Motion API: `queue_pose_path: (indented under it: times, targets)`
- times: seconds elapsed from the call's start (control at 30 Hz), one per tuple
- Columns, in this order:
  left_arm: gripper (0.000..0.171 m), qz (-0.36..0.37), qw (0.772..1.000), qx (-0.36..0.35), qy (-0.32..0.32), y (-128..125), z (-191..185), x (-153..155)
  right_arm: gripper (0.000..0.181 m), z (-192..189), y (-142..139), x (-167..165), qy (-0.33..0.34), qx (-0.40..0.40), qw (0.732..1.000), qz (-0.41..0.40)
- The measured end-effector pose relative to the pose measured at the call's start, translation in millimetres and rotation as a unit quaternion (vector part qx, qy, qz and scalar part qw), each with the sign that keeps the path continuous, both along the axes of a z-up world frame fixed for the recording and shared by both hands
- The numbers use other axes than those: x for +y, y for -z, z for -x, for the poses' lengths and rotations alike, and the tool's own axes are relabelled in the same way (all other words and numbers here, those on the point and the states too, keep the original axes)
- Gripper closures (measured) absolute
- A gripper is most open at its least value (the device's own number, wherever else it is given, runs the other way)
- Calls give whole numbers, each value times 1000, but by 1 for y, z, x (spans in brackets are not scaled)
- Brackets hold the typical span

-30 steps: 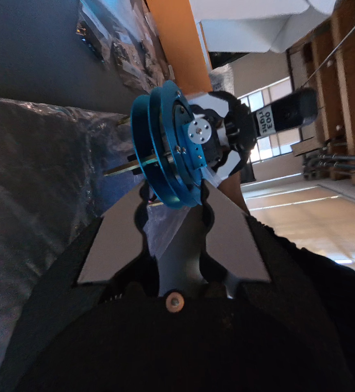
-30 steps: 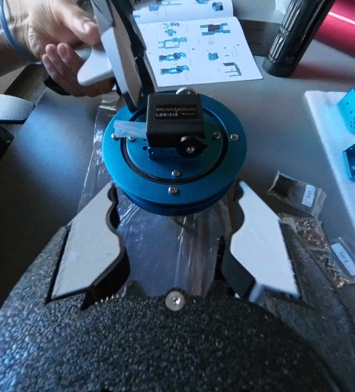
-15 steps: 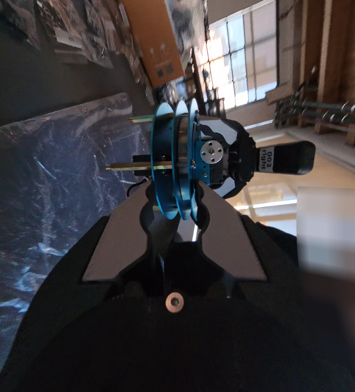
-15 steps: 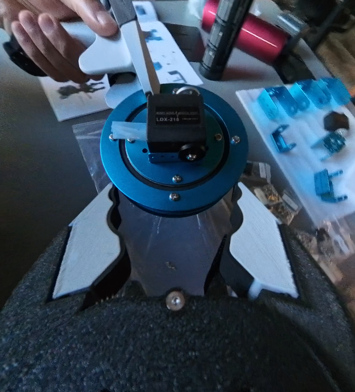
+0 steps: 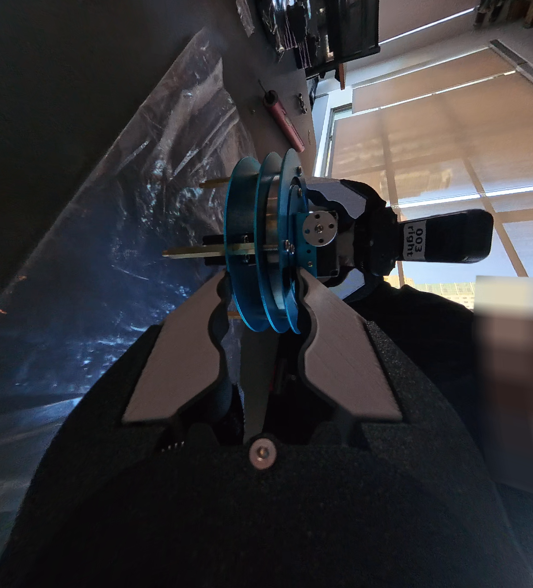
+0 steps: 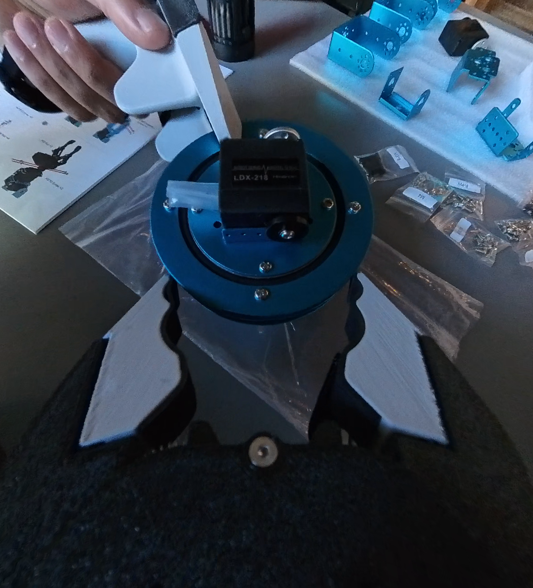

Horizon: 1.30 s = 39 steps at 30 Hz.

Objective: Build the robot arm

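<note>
Both tools grip one blue round servo turntable base point(image 6: 260, 222) held above the grey desk point(image 6: 35, 286): the left tool point(image 5: 262, 280) clamps the edges of its stacked discs, and the right tool point(image 6: 263, 292) closes on its rim, over a clear plastic bag point(image 6: 386, 311).

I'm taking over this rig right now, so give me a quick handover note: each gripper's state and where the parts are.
Left gripper: shut across the stacked plates of the blue disc assembly, at its edge.
Right gripper: closed on the same assembly's rim, jaws wide, black servo facing its camera.
The assembly is held between both above a clear plastic bag on the grey table; brass standoffs point towards the bag.
Nearby, untouched: blue brackets on white foam, screw bags, open booklet.
</note>
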State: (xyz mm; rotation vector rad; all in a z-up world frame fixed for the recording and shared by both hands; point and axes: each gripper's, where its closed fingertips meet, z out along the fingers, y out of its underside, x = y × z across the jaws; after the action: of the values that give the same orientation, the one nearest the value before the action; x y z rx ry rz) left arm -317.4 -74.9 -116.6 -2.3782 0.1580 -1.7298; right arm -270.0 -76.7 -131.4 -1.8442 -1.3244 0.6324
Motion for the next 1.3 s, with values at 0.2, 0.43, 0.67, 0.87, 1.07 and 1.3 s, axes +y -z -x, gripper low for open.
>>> queue_pose_path:
  times: [0.2,0.43,0.67,0.87,1.07,1.3]
  targets:
    - [120,-72,995,39,-53,7,8,9,82,-12,-12,-4,-55,66,995,42]
    - [118,-323,896,173,-252,-49,34,-22,112,-85,-64,70,-146,127,980,-54]
    - [136,-434,737,360,-372,-49,-5,-85,122,-104,-60,88,-192,216,957,14]
    - [141,-461,664,423,-410,-45,-15,-85,119,-124,-60,82,-227,172,955,82]
    - [149,-514,576,482,-415,-51,-9,-74,116,-163,-51,91,-240,142,957,84]
    - [150,-530,536,485,-444,-65,10,-48,117,-205,-45,117,-207,133,968,46]
